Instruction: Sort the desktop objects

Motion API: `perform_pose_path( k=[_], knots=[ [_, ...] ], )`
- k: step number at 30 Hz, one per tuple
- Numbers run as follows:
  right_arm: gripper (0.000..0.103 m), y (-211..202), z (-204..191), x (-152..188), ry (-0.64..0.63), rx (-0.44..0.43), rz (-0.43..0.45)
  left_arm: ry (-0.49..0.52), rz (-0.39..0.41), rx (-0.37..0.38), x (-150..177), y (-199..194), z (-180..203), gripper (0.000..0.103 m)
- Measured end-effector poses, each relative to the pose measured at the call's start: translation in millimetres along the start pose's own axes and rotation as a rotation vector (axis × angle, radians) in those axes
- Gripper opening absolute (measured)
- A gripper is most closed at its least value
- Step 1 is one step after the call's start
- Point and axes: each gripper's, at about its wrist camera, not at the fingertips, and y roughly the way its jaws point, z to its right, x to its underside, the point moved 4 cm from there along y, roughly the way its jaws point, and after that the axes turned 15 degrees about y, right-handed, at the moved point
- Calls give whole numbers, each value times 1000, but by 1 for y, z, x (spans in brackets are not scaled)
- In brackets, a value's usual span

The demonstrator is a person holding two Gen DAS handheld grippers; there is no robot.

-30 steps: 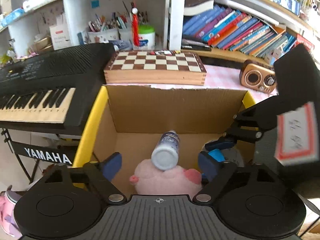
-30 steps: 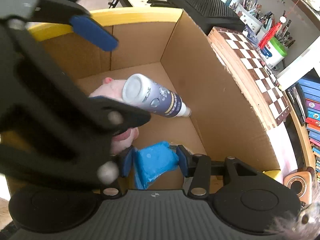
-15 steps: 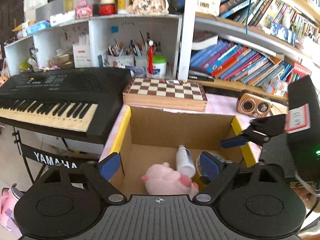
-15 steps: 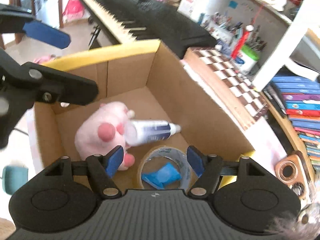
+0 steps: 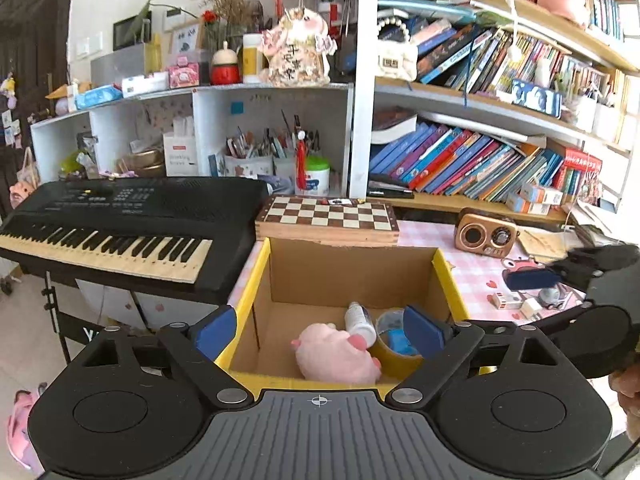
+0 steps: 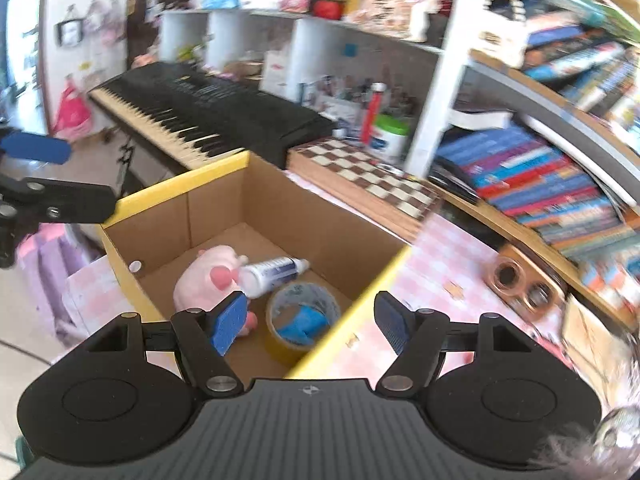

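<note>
Listing contents ahead of both spread, empty grippers, left to right. Left gripper [image 5: 318,330]: jaws wide, above the near rim of the cardboard box [image 5: 352,276]. Inside, below its fingers: pink plush pig [image 5: 334,354], soft and light, best pinched across the body; white bottle [image 5: 360,318] leaning on it, probably smooth and rigid, best taken mid-barrel; tape roll [image 6: 302,320] with a blue item [image 6: 304,322] in its core, stiff, grippable across the wall. Right gripper [image 6: 308,320]: jaws wide, holding nothing, over the box's right rim.

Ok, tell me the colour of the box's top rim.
Yellow, on the cardboard box; clearest in the left wrist view.
</note>
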Motion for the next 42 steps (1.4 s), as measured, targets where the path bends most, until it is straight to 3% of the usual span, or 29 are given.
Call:
perform_pose_path(
  k=[10,19,33,42],
  knots=[
    [69,-71,4,54,142,89,61,-9,9,0,35,-52,10,95],
    [70,-114,-11,101,173,133,89,-34,34,7,66,-87,29,95],
    [74,-139,-21,170,217,189,27,-87,-34,-31,115,-104,49,95],
    [81,-149,-22,191,215,209,24,-36,-71,41,127,-99,75,95]
  ],
)
